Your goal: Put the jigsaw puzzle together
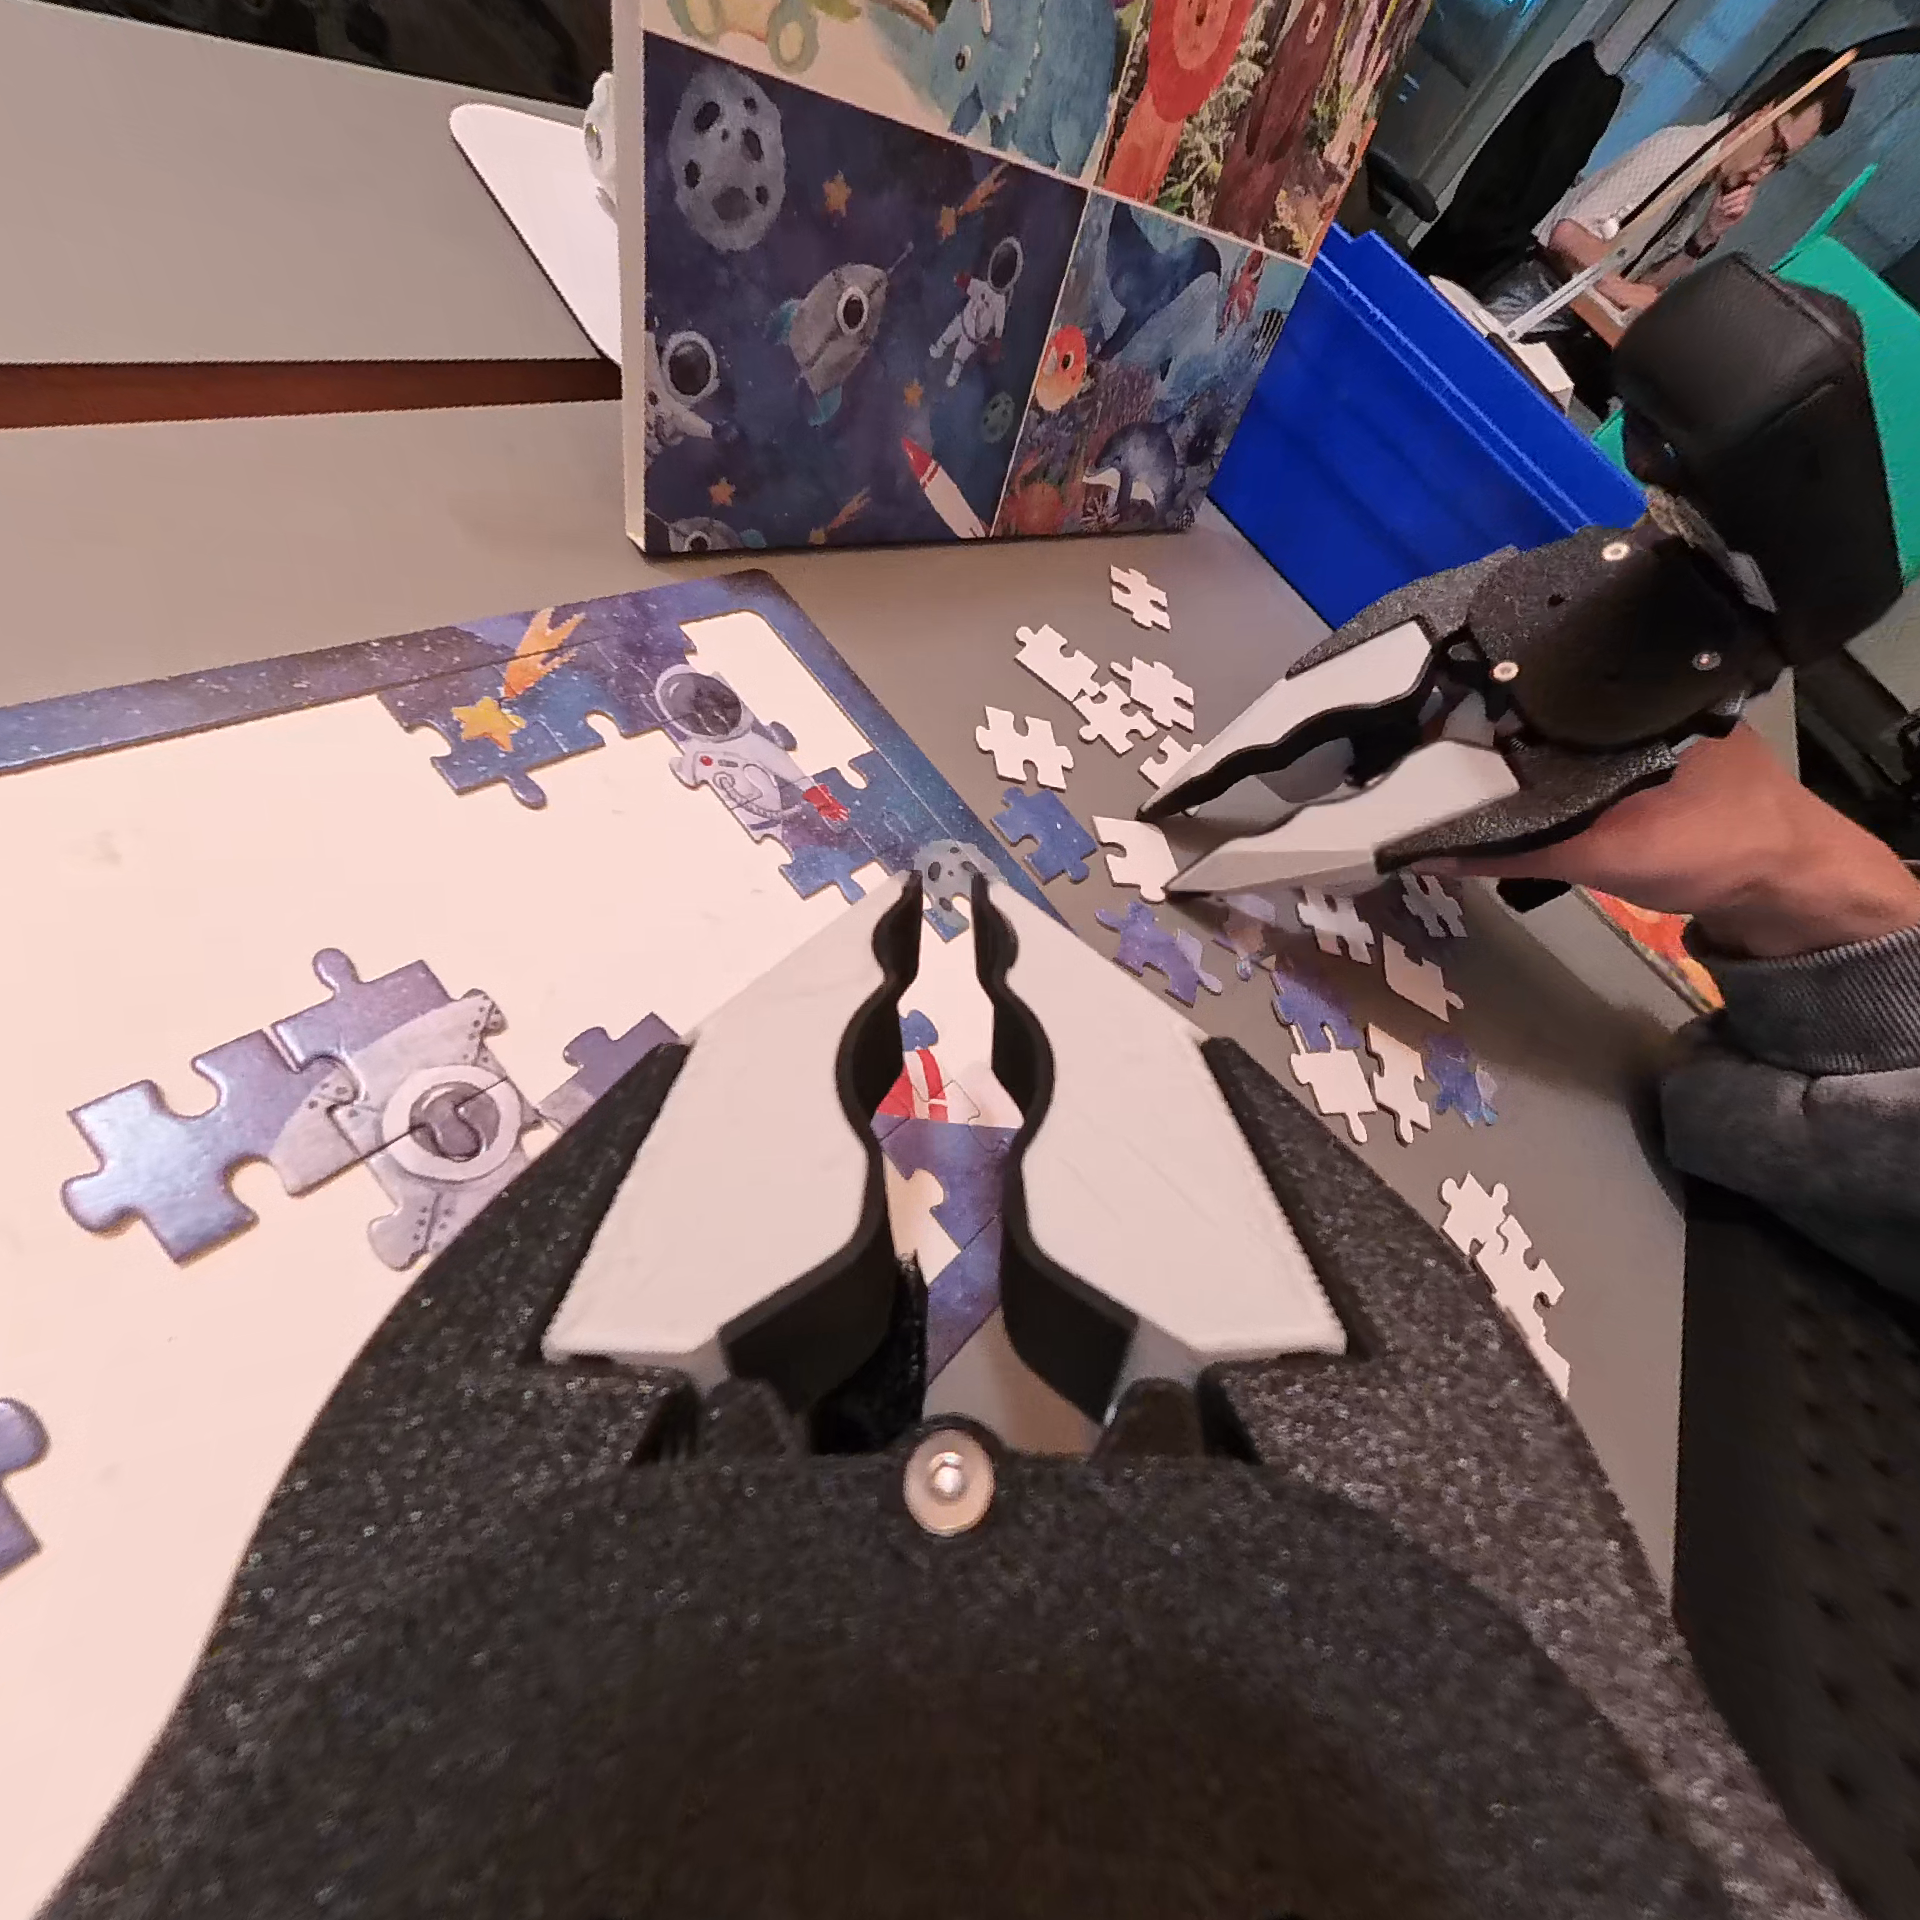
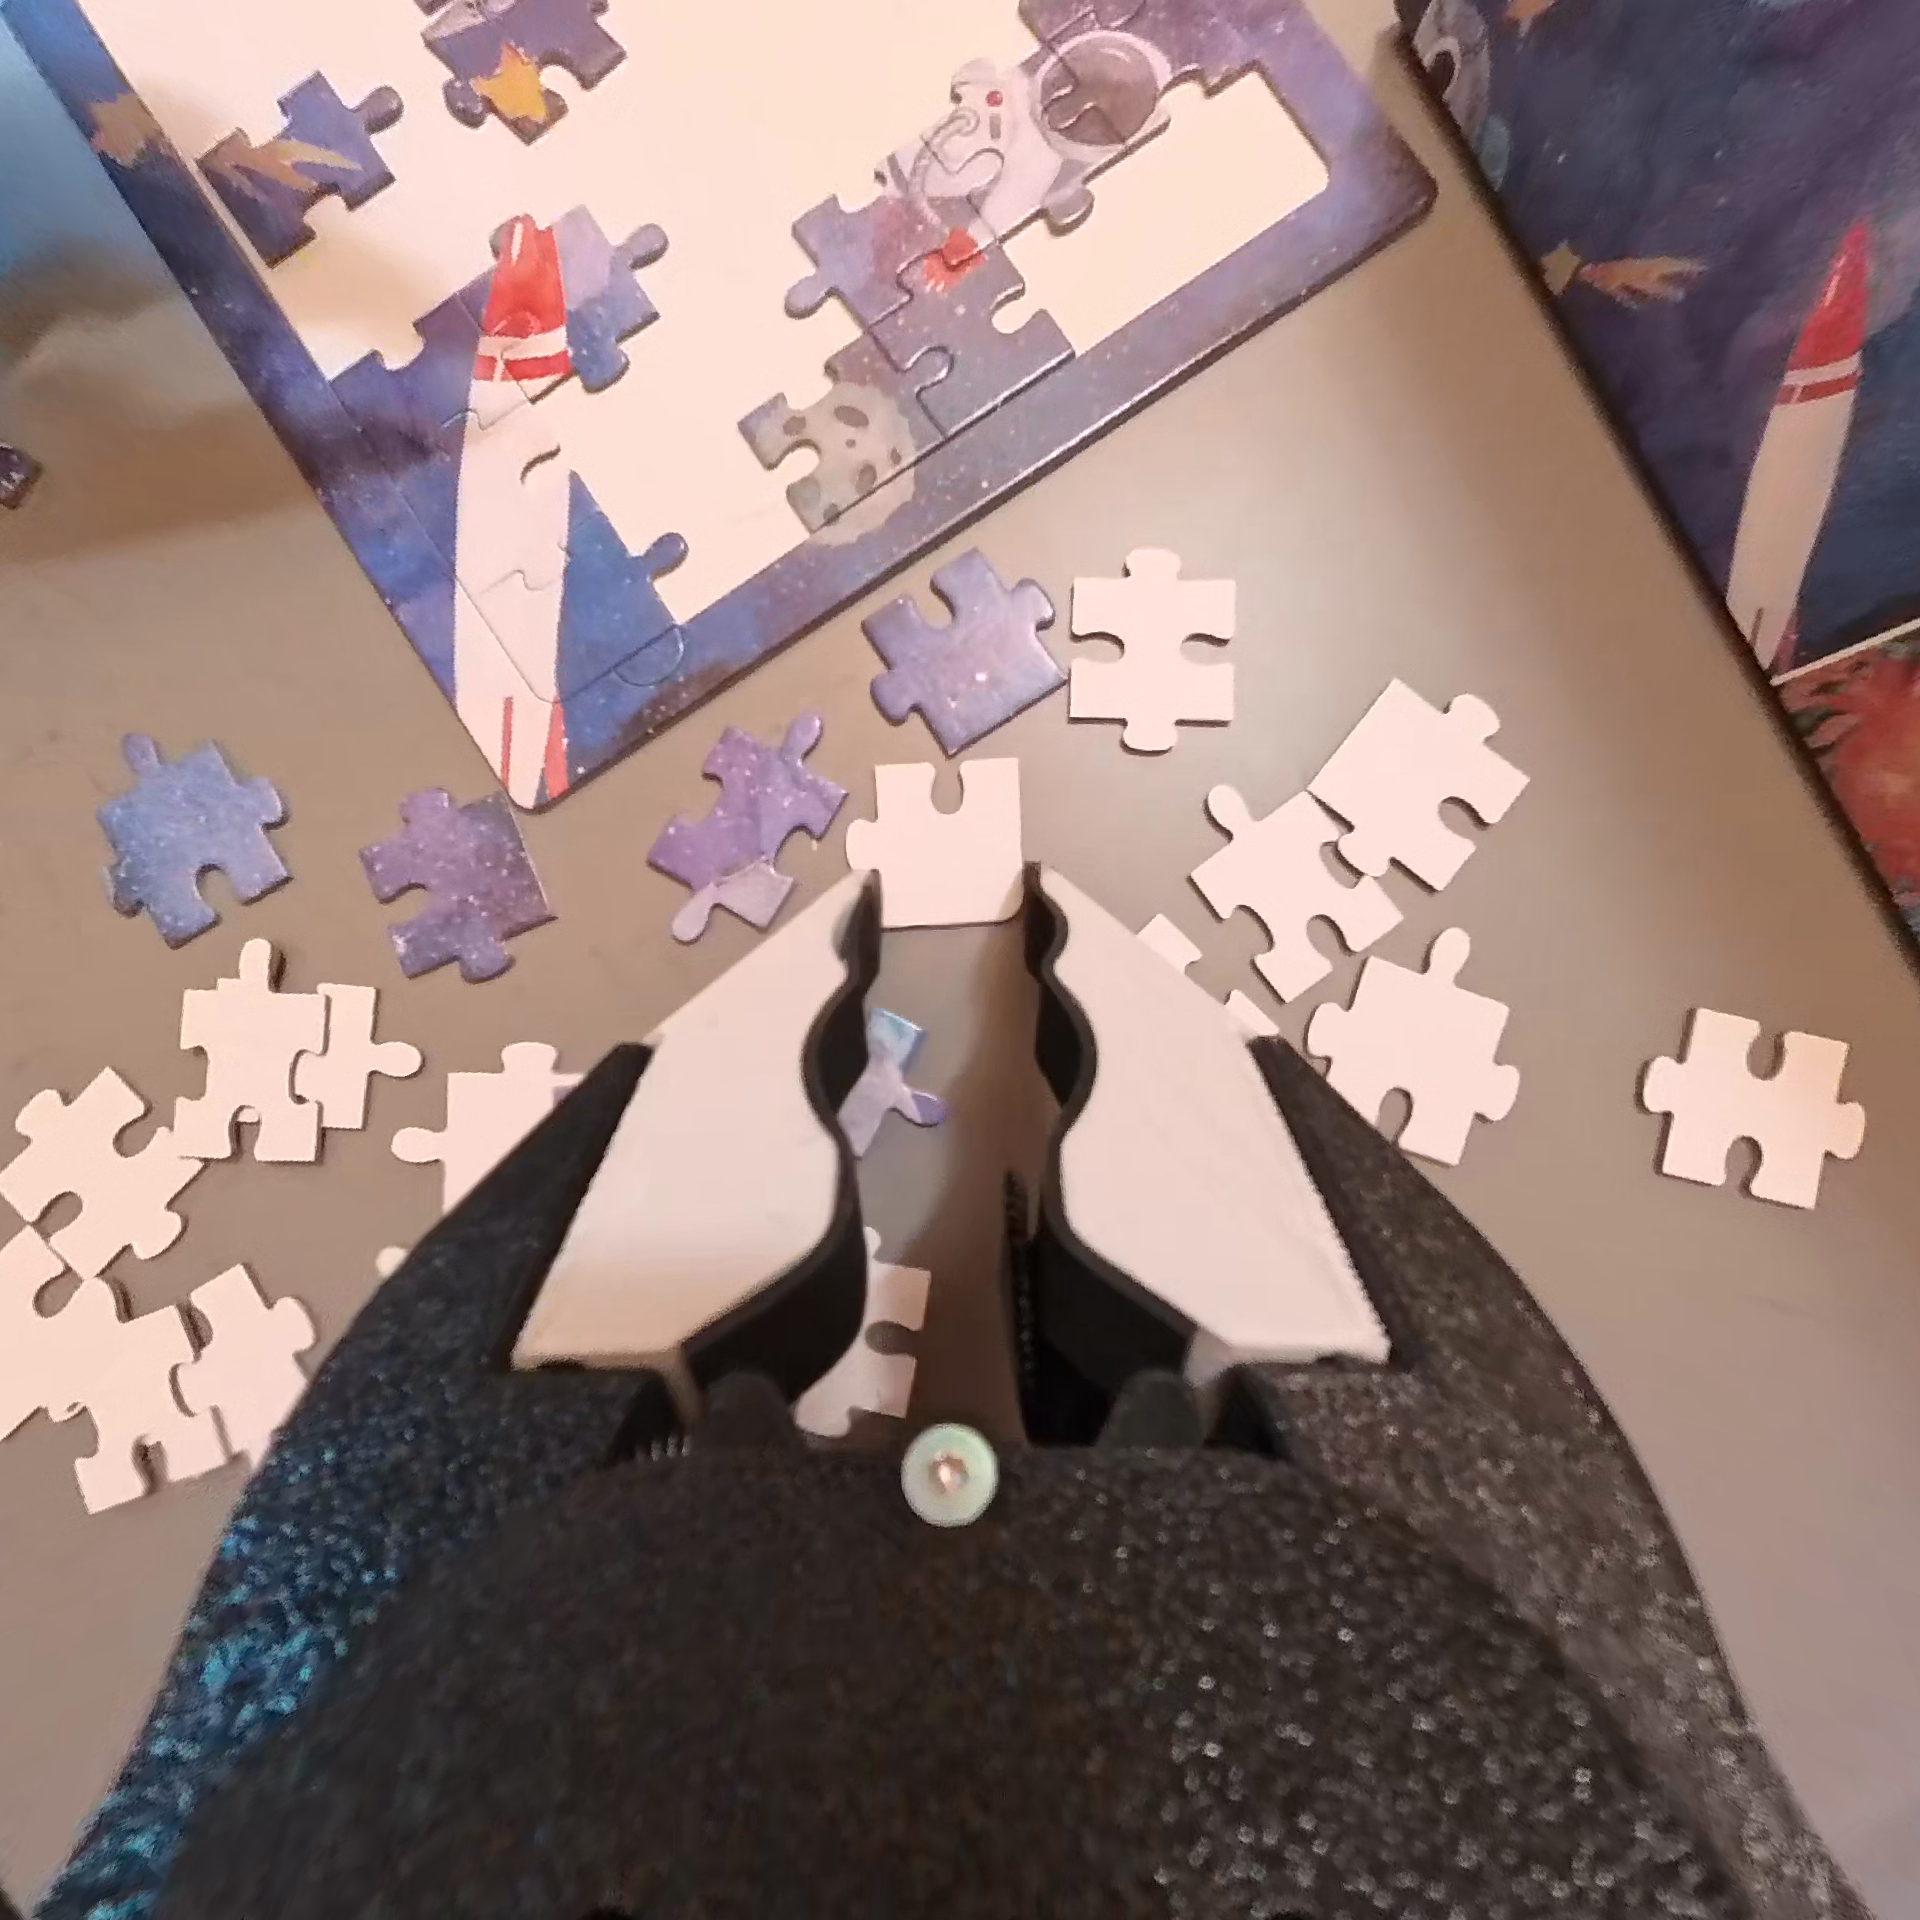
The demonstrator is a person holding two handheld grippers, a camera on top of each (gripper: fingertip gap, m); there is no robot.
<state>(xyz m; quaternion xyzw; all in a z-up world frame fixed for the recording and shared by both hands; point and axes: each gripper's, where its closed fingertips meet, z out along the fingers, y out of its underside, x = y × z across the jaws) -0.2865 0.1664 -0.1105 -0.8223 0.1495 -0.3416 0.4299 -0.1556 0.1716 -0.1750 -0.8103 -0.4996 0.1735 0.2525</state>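
Note:
The puzzle board [image 1: 312, 883] lies on the grey table, with an astronaut cluster [image 1: 727, 748], a spaceship cluster [image 1: 343, 1101] and a rocket part fitted in. My left gripper [image 1: 948, 885] hovers over the board's right edge near the moon piece [image 1: 948, 868]; its jaws stand a narrow slit apart with nothing between them. My right gripper [image 2: 951, 883] is open, tips down on the table among loose pieces. A white, face-down piece [image 2: 940, 842] lies flat between its fingertips. The right gripper also shows in the left wrist view [image 1: 1158, 852], with that piece [image 1: 1132, 857].
Several loose pieces, blue face-up [image 2: 966, 644] and white face-down [image 2: 1756, 1107], are scattered right of the board. The picture box [image 1: 883, 312] stands behind the board, with a blue bin [image 1: 1382, 436] beside it. A person's hand and sleeve [image 1: 1766, 987] hold the right gripper.

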